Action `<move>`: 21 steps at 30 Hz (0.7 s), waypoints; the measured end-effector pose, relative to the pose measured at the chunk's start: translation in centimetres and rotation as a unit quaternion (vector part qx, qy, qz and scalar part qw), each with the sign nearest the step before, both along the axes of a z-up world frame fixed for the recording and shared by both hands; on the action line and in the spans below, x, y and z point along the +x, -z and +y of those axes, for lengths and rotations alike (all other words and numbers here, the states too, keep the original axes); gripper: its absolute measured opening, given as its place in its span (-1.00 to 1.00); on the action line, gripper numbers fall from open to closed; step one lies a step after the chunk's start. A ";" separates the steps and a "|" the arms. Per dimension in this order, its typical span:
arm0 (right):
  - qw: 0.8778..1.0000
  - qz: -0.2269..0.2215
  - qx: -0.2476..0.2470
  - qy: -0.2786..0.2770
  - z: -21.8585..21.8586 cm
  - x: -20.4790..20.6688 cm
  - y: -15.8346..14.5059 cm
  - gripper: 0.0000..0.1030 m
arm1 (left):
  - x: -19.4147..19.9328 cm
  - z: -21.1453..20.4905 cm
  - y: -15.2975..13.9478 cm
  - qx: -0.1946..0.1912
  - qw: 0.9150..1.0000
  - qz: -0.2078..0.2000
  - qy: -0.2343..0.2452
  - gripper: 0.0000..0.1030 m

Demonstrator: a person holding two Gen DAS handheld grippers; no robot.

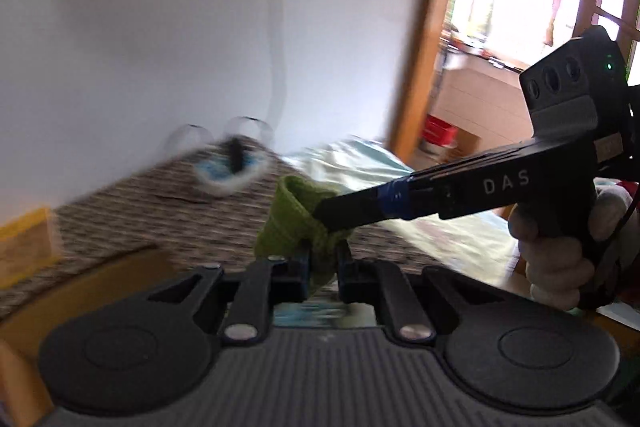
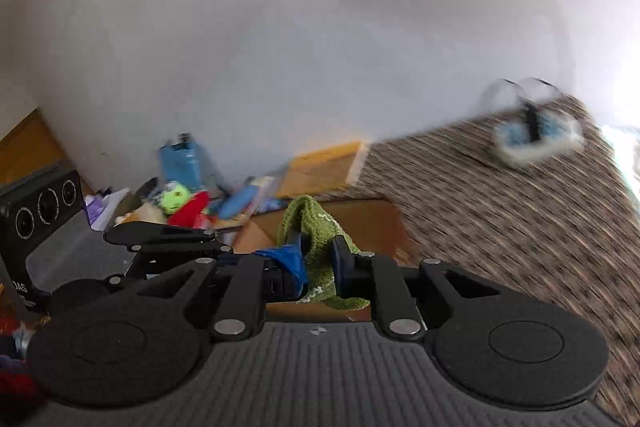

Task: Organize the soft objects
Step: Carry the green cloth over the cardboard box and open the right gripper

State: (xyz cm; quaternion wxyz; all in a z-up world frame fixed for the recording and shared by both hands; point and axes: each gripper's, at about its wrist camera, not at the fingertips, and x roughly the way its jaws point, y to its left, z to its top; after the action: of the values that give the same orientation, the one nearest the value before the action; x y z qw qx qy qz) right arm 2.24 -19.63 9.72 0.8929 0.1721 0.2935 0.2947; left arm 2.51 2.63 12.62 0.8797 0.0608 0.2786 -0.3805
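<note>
Gripping one green knitted cloth [image 1: 298, 223] between them, the left gripper [image 1: 323, 259] and the right gripper [image 2: 320, 259] are both clenched on it, the right one's fingers reaching in from three o'clock in the left wrist view. Beyond, a blurred blue-and-white bag [image 2: 534, 139] sits on a woven mat [image 2: 500, 203] at two o'clock, with a toy pile [image 2: 188, 203] at ten o'clock.

Place: a lived-in home, a bedroom.
Bed: a brown woven bedspread [image 2: 500, 211] and a pale sheet [image 1: 360, 167].
Walls: plain white wall [image 1: 160, 27].
Door: wooden door frame [image 1: 420, 47], opening onto bright daylight.
Clutter: heap of soft toys [image 2: 180, 203] and a blue box [image 2: 180, 159] against the wall.
Storage: cardboard box [image 2: 360, 223] beside the bed.
</note>
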 end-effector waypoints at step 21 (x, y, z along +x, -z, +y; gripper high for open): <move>0.991 0.125 -0.013 -0.055 22.9 18.6 11.5 -1.00 | 16.4 17.7 11.4 0.085 0.963 0.131 -0.221 -0.83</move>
State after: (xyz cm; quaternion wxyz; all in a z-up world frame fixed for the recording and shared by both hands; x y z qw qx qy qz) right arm 20.83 3.27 -1.82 0.8339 0.1797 0.4160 0.3152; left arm 18.91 20.31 1.27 0.8893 0.0222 0.4292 -0.1564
